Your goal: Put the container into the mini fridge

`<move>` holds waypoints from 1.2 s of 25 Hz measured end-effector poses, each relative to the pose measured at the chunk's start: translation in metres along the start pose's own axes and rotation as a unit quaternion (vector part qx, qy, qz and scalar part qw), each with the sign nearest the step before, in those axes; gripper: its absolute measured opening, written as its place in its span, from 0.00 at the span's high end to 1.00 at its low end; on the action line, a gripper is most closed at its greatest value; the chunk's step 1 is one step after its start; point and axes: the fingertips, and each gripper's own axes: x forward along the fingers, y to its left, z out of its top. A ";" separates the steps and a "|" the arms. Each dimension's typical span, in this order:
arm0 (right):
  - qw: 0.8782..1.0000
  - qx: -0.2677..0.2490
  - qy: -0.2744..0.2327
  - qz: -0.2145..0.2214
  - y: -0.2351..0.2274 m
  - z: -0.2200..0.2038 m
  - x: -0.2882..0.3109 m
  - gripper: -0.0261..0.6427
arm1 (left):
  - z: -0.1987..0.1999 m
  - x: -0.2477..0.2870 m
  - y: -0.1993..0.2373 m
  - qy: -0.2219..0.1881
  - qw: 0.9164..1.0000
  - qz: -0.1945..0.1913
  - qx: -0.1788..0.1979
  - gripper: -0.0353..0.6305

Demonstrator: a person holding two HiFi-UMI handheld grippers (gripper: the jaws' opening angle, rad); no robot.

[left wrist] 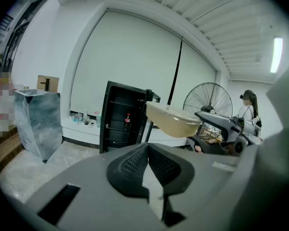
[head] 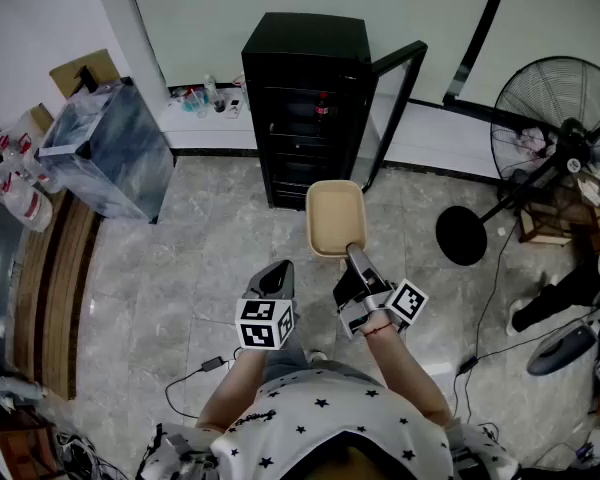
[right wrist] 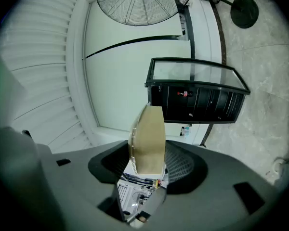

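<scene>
Between right gripper [right wrist: 147, 166] jaws, container [right wrist: 148, 131]

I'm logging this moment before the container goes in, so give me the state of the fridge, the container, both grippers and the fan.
mini fridge: door swung open, a bottle on an upper shelf.
container: in the air in front of the fridge, gripped at its near end.
right gripper: shut on the container.
left gripper: shut, nothing in it.
fan: standing upright; spinning or not, cannot tell.
</scene>
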 end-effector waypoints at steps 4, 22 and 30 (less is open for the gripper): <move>1.000 -0.006 -0.003 0.008 0.017 -0.015 -0.025 0.64 | -0.008 -0.028 -0.023 0.006 1.000 -0.015 0.012 0.93; 0.999 -0.021 0.024 0.018 0.036 -0.060 -0.059 0.64 | -0.012 -0.083 -0.032 -0.016 0.999 -0.008 0.027 0.93; 0.999 -0.020 0.025 0.017 0.035 -0.047 -0.066 0.64 | -0.015 -0.081 -0.042 -0.023 1.000 0.006 0.020 0.93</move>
